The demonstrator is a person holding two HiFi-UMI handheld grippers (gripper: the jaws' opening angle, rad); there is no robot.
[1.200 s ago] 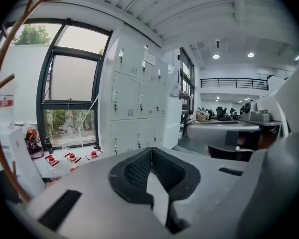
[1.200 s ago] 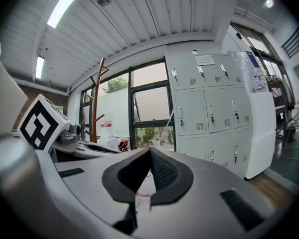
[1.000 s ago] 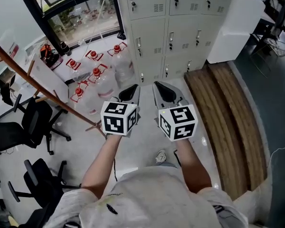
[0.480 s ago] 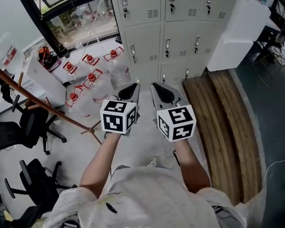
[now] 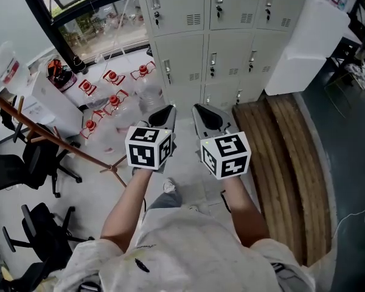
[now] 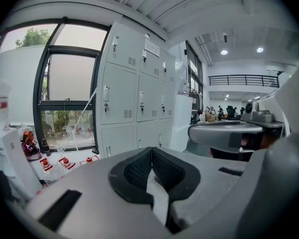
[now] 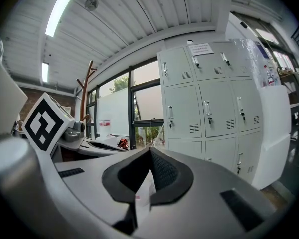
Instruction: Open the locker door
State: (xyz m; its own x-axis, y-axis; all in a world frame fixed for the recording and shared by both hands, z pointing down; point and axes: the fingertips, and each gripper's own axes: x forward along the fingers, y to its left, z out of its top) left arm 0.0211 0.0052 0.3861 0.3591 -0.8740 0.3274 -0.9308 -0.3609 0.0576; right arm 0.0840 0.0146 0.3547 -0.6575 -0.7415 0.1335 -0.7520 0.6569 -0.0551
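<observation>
A bank of pale grey lockers (image 5: 231, 17) stands ahead, several doors in three columns, each with a small handle and a vent. Every door I can see is closed. In the head view my left gripper (image 5: 164, 111) and right gripper (image 5: 201, 111) are held side by side at chest height, both pointing at the lockers and well short of them. The left gripper (image 6: 152, 151) is shut with nothing between its pads. The right gripper (image 7: 150, 153) is shut and empty too. The lockers (image 6: 134, 98) fill the middle of the left gripper view and the lockers (image 7: 209, 103) the right half of the right gripper view.
Large water bottles with red caps (image 5: 109, 96) stand on the floor left of the lockers, below a window (image 5: 103, 23). A white cabinet (image 5: 304, 35) adjoins the lockers on the right. A wooden bench (image 5: 286, 163) runs along the right, a wooden pole (image 5: 48, 129) and office chairs (image 5: 24, 163) on the left.
The person has stepped towards the lockers, which now sit lower and a little larger in the head view. Both grippers keep their pose and stay shut.
</observation>
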